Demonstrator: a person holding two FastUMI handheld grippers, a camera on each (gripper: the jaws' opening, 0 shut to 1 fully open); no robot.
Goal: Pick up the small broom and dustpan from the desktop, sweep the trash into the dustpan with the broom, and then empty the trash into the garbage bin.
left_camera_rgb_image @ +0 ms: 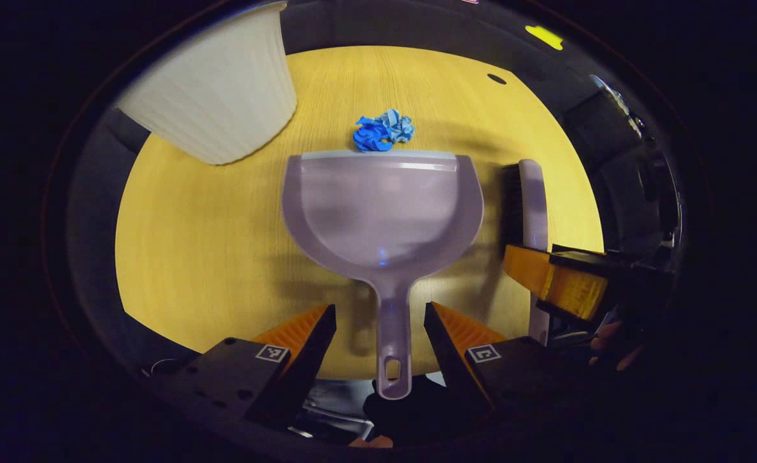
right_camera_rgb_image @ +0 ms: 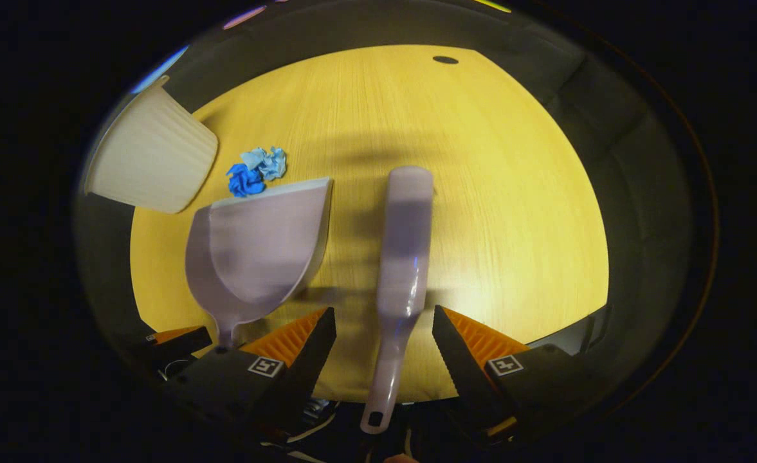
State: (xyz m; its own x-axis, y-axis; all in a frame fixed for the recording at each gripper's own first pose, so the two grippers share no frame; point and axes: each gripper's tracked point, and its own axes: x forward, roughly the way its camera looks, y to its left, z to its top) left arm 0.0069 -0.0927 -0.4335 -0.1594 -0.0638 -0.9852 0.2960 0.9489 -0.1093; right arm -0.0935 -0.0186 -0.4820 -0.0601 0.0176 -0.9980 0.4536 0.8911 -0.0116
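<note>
- left tool [left_camera_rgb_image: 380, 334] sits low at the near edge of the worktop [left_camera_rgb_image: 211, 257], its fingers spread wide apart, and the dustpan [left_camera_rgb_image: 381, 206] handle runs straight down the gap between them without touching either finger.
- right tool [right_camera_rgb_image: 383, 337] is just as wide apart, with the broom [right_camera_rgb_image: 402, 257] handle lying in the gap, clear of both fingers.
- in the left gripper view, the right tool shows at the right edge with a hand [left_camera_rgb_image: 610, 344] behind it, close by the broom.
- both sweeping things lie flat on the worktop side by side, handles toward the near edge, the broom on the right of the dustpan, near but apart.
- the dustpan's open mouth faces away, its front lip just beside the trash [left_camera_rgb_image: 383, 130].
- that trash is a crumpled blue wad on the worktop, right at the lip, outside the pan.
- further back on the left stands the garbage bin [left_camera_rgb_image: 217, 90], pale and ribbed, near the trash but apart from it.
- a small dark hole [right_camera_rgb_image: 445, 60] marks the far end of the worktop.
</note>
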